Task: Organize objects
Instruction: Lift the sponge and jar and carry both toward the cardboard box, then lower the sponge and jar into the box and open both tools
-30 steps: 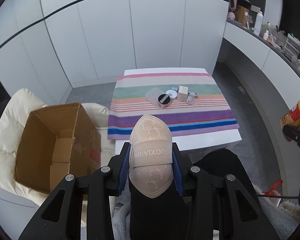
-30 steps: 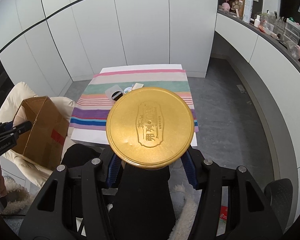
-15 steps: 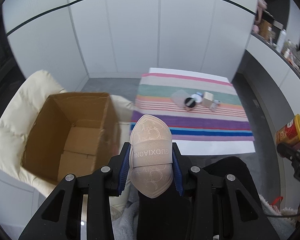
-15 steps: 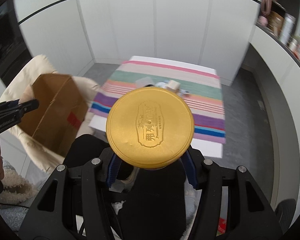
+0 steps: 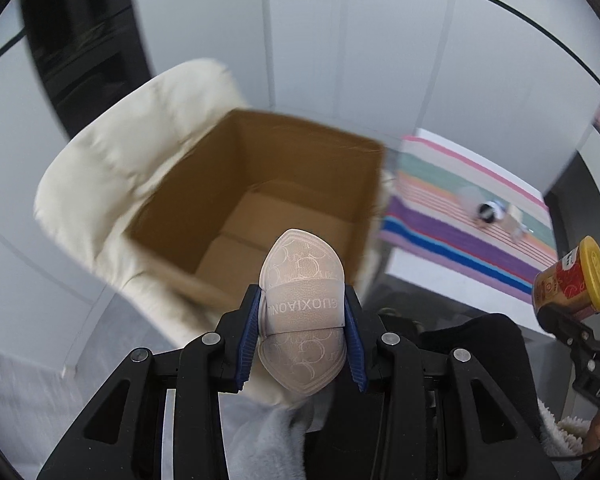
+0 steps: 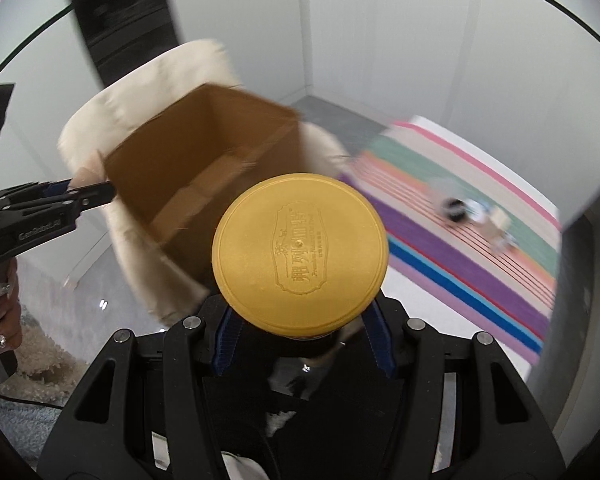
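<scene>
Leftmost, the left gripper [image 5: 302,322] is clamping a beige insole pad [image 5: 302,276] across its banded middle, with its blue ribbed fingers [image 5: 249,336] pressing on either edge. That pad is looking soft, thin and light, with a faintly embossed leather-like surface and a pointed oval shape; it will likely bend if squeezed harder, so the band seems the sensible place to hold. Just ahead of and below these jaws, an open cardboard box [image 5: 260,184] is sitting on a cream padded chair [image 5: 112,168], its brown walls stiff and its floor bare where visible.

Further right, the right gripper [image 6: 302,340] is gripping a jar [image 6: 300,254] by its sides beneath a wide gold lid, which is rigid, smooth and stamped with raised lettering. This jar probably weighs more and could slip, so a firm side hold suits it. Beyond, far right of both grippers, small items are lying blurred on a striped cloth [image 6: 480,240].
</scene>
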